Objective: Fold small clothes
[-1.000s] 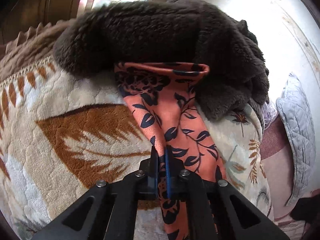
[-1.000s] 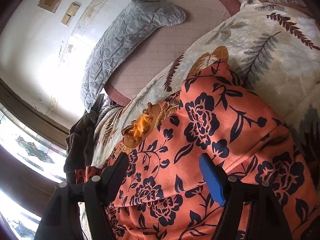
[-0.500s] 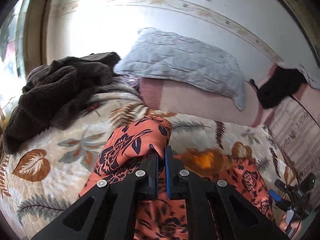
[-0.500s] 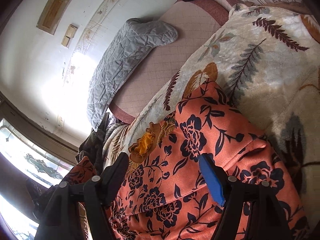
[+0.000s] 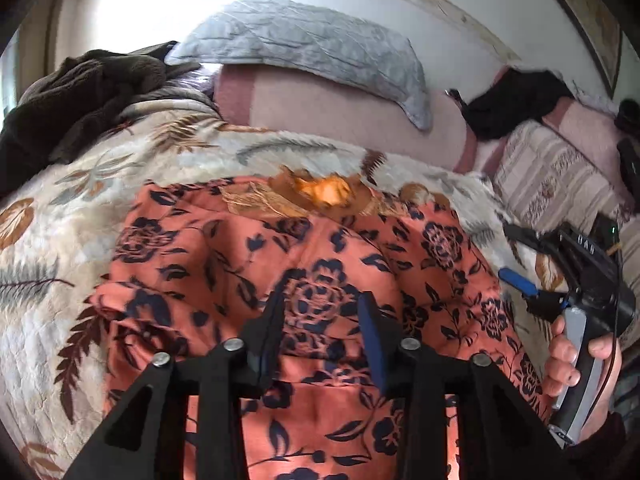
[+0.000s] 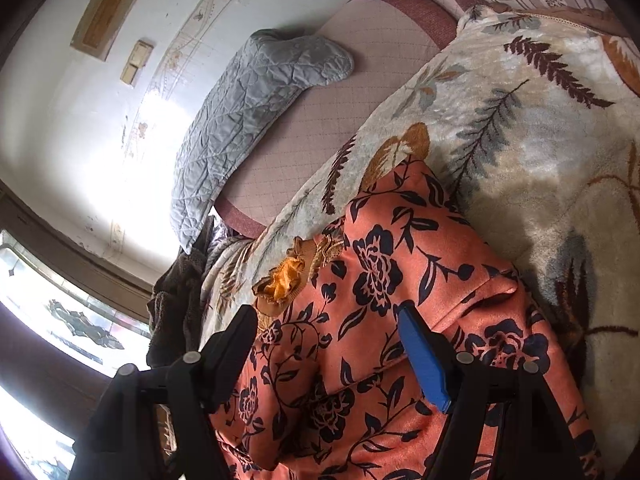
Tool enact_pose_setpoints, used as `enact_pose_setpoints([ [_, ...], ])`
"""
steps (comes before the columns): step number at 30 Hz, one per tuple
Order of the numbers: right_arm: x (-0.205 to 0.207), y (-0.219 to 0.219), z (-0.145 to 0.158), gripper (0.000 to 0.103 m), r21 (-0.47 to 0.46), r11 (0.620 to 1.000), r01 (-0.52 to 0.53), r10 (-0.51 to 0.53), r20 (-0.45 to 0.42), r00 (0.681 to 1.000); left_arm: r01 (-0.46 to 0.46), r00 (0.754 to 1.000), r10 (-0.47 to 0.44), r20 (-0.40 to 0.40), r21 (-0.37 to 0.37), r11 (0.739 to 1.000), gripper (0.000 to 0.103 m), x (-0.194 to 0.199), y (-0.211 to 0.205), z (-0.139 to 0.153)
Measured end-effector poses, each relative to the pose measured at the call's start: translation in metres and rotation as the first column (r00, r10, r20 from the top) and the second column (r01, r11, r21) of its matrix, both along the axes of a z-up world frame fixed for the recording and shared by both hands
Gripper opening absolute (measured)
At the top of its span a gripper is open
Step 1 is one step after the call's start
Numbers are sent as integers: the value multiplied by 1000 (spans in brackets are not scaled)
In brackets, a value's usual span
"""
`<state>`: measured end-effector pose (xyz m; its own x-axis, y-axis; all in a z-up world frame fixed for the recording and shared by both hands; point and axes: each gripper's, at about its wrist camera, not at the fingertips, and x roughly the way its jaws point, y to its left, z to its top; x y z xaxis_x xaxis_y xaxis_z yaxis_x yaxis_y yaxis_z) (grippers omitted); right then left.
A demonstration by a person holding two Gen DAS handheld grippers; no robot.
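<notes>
Your left gripper (image 5: 322,320) has just been opening its jaws; they now stand partly apart above the orange floral garment (image 5: 304,280), and the cloth shows through the gap with neither pad pressing it. Motion blur smears the print, so you cannot tell whether the fingertips brush the fabric. The garment lies on the leaf-patterned blanket (image 5: 52,312), its gold embroidered neckline (image 5: 324,194) at twelve o'clock from those jaws; its lower hem is cut off behind the gripper frame at six o'clock.

Your right gripper (image 6: 324,344) stands wide open and holds nothing, with folded layers of the same garment (image 6: 376,272) lying between and beneath its fingers. How many layers are stacked there is hard to make out. In the left wrist view that gripper (image 5: 516,256) sits at three o'clock, beside the garment's edge, with your right hand (image 5: 576,364) around its handle, partly cropped by the frame.

A grey quilted pillow (image 5: 312,52) lies at twelve o'clock against the wall; a dark brown fleecy heap (image 5: 76,96) sits at ten o'clock, its shape indistinct. A black item (image 5: 516,102) at one o'clock cannot be identified.
</notes>
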<state>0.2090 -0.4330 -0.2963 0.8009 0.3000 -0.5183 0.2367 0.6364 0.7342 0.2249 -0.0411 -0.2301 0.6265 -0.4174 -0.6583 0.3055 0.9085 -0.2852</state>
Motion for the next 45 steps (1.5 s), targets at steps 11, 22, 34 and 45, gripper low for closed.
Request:
enact_pose_setpoints([
  [11,-5,136,5,82,-277,915,-294,290,-55,955,-468,868,482,-119,133,874,50,66,107,-36],
  [22,34,240,-29,85,-750,491,-443,226,-382,896,-401,862,468,-193,303,865,51,74,94,-61],
  [34,-22,103,21,85,-625,779,-59,-105,-222,969,-394,869,458,-188,295,870,51,71,95,-58],
  [45,-18,26,1,84,-221,975,-2,-43,-196,980,-436,872,477,-114,264,860,50,67,107,-43],
])
